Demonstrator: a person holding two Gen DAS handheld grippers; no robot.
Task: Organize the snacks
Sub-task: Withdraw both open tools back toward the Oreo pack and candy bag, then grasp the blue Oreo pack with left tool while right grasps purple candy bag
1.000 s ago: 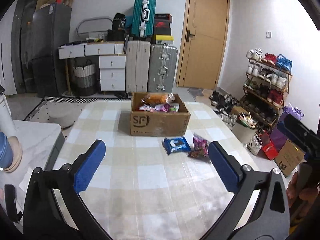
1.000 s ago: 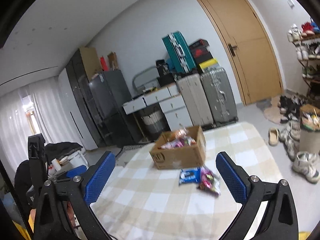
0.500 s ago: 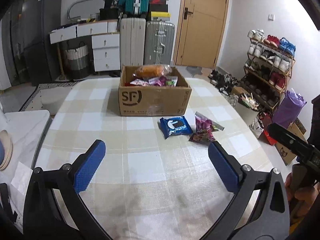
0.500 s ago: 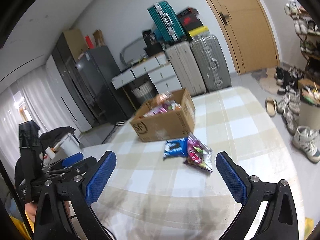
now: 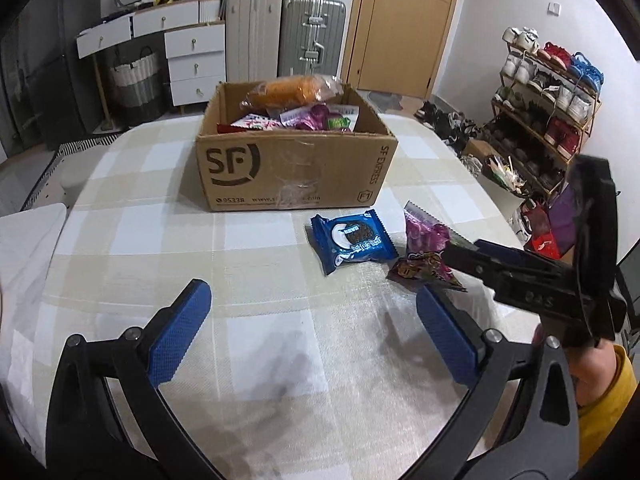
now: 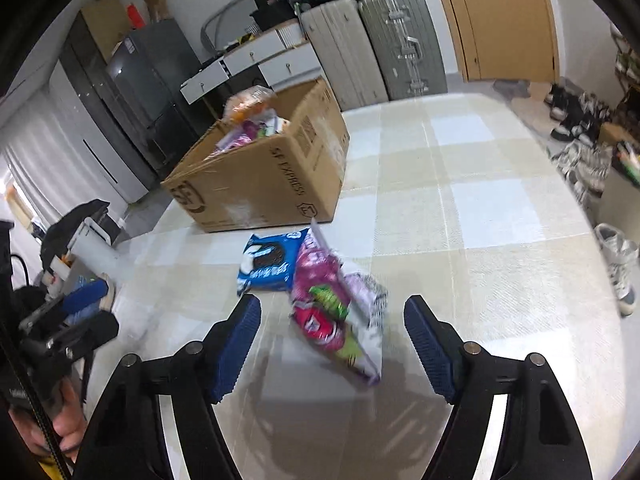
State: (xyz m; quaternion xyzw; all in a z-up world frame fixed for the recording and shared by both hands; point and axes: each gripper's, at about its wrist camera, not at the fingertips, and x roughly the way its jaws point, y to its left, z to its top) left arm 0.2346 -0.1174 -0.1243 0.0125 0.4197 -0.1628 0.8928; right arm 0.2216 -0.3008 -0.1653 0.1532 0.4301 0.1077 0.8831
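Note:
A brown SF cardboard box holds several snack packs on the checked tablecloth; it also shows in the right wrist view. In front of it lie a blue cookie pack and a purple-pink candy bag. My right gripper is open, its blue pads on either side of the near end of the candy bag. It shows in the left wrist view at the bag. My left gripper is open and empty over bare cloth, short of the cookie pack.
The table's right edge drops to a floor with shoes and a shoe rack. Suitcases, white drawers and a door stand behind the table. A white surface adjoins the table's left side.
Both grippers have moved forward and down toward the table. My right gripper has come up to the candy bag and its fingers have narrowed. The snacks have not moved.

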